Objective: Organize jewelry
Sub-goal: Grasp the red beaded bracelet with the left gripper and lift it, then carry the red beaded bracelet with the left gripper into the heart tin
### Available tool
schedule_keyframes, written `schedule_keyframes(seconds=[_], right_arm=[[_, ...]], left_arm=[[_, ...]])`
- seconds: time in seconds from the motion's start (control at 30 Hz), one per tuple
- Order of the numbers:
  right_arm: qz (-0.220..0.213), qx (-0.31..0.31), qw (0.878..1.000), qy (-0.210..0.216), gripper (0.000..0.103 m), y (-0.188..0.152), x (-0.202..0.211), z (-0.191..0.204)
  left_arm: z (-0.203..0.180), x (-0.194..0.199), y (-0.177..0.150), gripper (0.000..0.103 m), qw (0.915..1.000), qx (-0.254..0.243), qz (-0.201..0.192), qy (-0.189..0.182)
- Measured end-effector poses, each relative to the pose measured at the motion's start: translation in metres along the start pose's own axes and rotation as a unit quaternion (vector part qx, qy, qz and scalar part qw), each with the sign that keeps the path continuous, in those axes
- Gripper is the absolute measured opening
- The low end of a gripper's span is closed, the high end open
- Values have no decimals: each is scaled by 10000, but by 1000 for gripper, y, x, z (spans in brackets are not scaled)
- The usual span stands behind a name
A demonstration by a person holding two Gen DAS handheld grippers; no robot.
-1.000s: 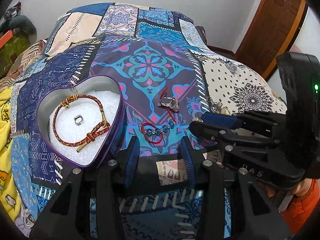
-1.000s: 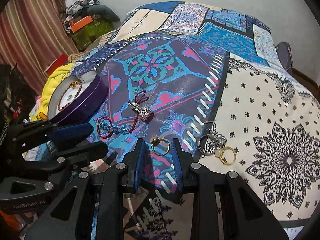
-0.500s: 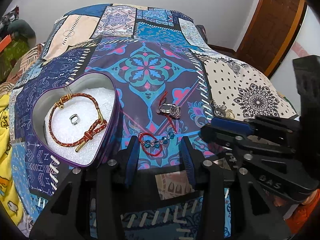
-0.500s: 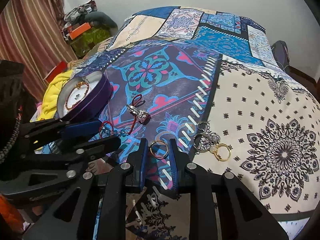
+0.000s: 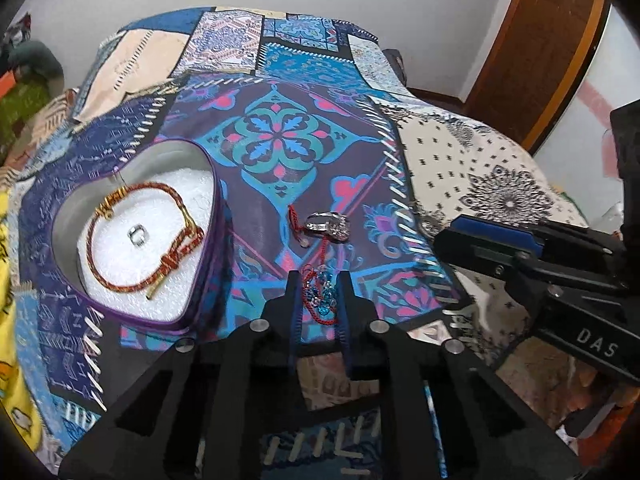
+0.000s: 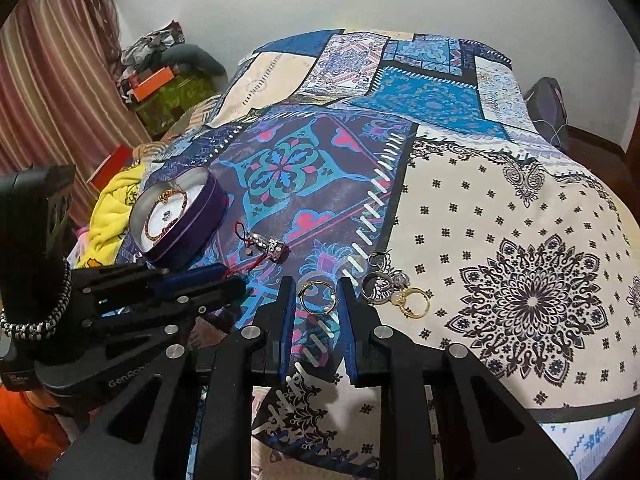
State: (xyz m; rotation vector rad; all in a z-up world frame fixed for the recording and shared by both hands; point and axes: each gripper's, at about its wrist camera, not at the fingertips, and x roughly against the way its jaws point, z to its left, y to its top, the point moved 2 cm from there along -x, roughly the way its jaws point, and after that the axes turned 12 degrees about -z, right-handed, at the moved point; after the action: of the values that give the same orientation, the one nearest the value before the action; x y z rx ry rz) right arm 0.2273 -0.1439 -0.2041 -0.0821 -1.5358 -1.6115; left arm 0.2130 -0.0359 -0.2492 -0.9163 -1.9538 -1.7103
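The left claw (image 5: 318, 294) has just been closing and now pinches the red beaded bracelet (image 5: 320, 300) on the bed quilt (image 5: 280, 152). The right claw (image 6: 316, 300) grasps 1 gold ring (image 6: 318, 298), near the heart-shaped tin (image 5: 208, 240).

Heart tin (image 5: 208, 276): purple, open, holds braided red bracelet (image 5: 120, 248), small ring (image 5: 138, 235).
Beaded red bracelet (image 5: 320, 300): bunched between fingertips.
Gold ring (image 6: 318, 299): tilted, pinched.

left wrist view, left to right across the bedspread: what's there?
heart-shaped tin holding a red-and-gold cord bracelet and a small silver ring → left gripper closed on the red bracelet with blue beads → right gripper.
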Motion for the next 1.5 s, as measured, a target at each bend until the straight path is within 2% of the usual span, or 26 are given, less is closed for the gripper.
schedule_keyframes(seconds=[0.1, 0.4, 0.7, 1.0, 1.5], right_arm=[[-27, -8, 10000, -19, 19, 1, 4, 0], [-164, 71, 9998, -54, 19, 9, 18, 10], [-386, 149, 9991, -69, 19, 19, 35, 24], [-595, 127, 9982, 1, 19, 32, 45, 40], [-818, 291, 9960, 198, 19, 56, 38, 71]], left_arm=[[-2, 6, -2, 5, 9999, 73, 4, -76], [-5, 32, -6, 5, 9999, 81, -110, -51], [1, 76, 15, 5, 9979, 81, -642, 58], [8, 122, 40, 5, 9920, 47, -1251, 164], [37, 158, 67, 5, 9809, 107, -1900, 392]])
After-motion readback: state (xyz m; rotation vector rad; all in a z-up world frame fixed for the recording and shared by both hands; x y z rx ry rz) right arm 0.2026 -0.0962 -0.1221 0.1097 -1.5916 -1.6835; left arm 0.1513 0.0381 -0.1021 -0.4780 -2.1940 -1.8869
